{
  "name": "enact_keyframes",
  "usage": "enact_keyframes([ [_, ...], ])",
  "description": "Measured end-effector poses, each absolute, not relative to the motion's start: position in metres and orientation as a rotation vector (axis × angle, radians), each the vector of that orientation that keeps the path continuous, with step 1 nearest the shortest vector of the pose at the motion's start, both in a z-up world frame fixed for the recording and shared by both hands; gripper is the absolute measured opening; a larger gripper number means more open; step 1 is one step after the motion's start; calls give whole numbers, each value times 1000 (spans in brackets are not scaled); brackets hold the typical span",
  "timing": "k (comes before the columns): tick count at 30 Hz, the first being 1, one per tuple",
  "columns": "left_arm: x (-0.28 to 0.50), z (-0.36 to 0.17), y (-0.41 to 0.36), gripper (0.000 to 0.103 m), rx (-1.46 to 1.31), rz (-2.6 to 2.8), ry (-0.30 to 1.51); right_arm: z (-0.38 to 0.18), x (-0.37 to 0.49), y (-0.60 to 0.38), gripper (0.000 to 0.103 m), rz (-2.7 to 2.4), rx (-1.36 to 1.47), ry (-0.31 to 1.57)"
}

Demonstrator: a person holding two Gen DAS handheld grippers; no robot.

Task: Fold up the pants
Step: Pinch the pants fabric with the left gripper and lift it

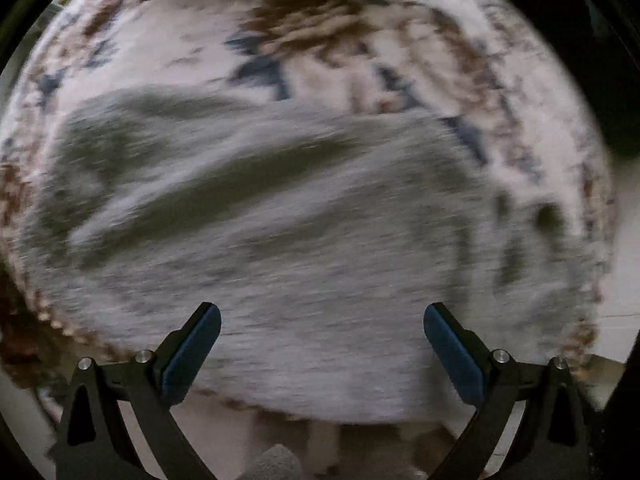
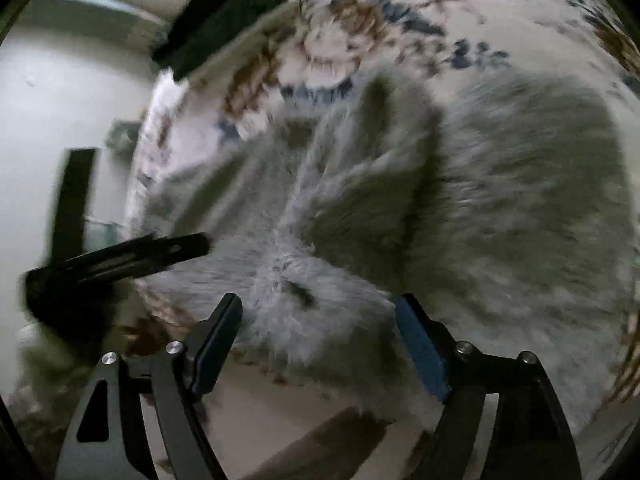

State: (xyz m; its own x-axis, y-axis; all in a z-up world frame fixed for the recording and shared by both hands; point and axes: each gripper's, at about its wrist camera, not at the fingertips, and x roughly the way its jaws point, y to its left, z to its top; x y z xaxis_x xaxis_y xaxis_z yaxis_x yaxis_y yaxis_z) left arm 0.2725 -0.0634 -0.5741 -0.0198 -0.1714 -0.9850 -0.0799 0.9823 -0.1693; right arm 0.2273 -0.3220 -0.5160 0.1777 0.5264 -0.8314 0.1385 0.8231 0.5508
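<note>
**Both grippers free above the pants**

While the left wrist view is badly smeared, you can see the fluffy grey fleece pants (image 1: 280, 240) lying on the cream floral-patterned rug (image 1: 168, 40), long axis running across the frame, directly under and ahead of your left gripper (image 1: 322, 340); jaws spread wide, nothing between the pads.

Right wrist view: your right gripper (image 2: 318, 344) stands spread, a bunched fold of the pants just ahead, not pinched. Neither hand is clearly nearer.
</note>
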Motion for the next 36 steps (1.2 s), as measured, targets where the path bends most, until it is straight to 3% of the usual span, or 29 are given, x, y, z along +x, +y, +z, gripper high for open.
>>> enact_keyframes([
  [4,282,-573,-108,103,-259,-183,1591,-505,214,-383,81,148,742,1350],
  [10,290,-622,-155,102,-113,-214,1662,-537,208,-438,82,-47,779,1379],
  [11,294,-631,-158,87,-120,-227,1664,-542,209,-442,82,-56,777,1385],
  [12,292,-633,-161,49,-122,-237,1656,-543,212,-444,82,-66,771,1390],
  [14,288,-634,-166,20,-121,-277,1639,-550,213,-450,82,-81,758,1399],
  [15,284,-628,-168,15,-97,-282,1601,-557,221,-448,82,-85,752,1404],
  [18,266,-607,-157,12,-62,-274,1519,-562,231,-444,82,-87,740,1414],
  [24,245,-620,-114,12,-96,-182,1566,-567,245,-435,82,-63,712,1438],
  [29,248,-606,-99,21,-186,-203,1599,-562,250,-432,82,-61,690,1449],
  [31,254,-595,-93,28,-221,-207,1577,-557,255,-433,82,-60,686,1442],
  [33,266,-586,-88,53,-263,-211,1554,-553,260,-433,82,-57,682,1439],
  [36,288,-591,-92,58,-297,-223,1544,-550,269,-433,82,-58,660,1435],
])
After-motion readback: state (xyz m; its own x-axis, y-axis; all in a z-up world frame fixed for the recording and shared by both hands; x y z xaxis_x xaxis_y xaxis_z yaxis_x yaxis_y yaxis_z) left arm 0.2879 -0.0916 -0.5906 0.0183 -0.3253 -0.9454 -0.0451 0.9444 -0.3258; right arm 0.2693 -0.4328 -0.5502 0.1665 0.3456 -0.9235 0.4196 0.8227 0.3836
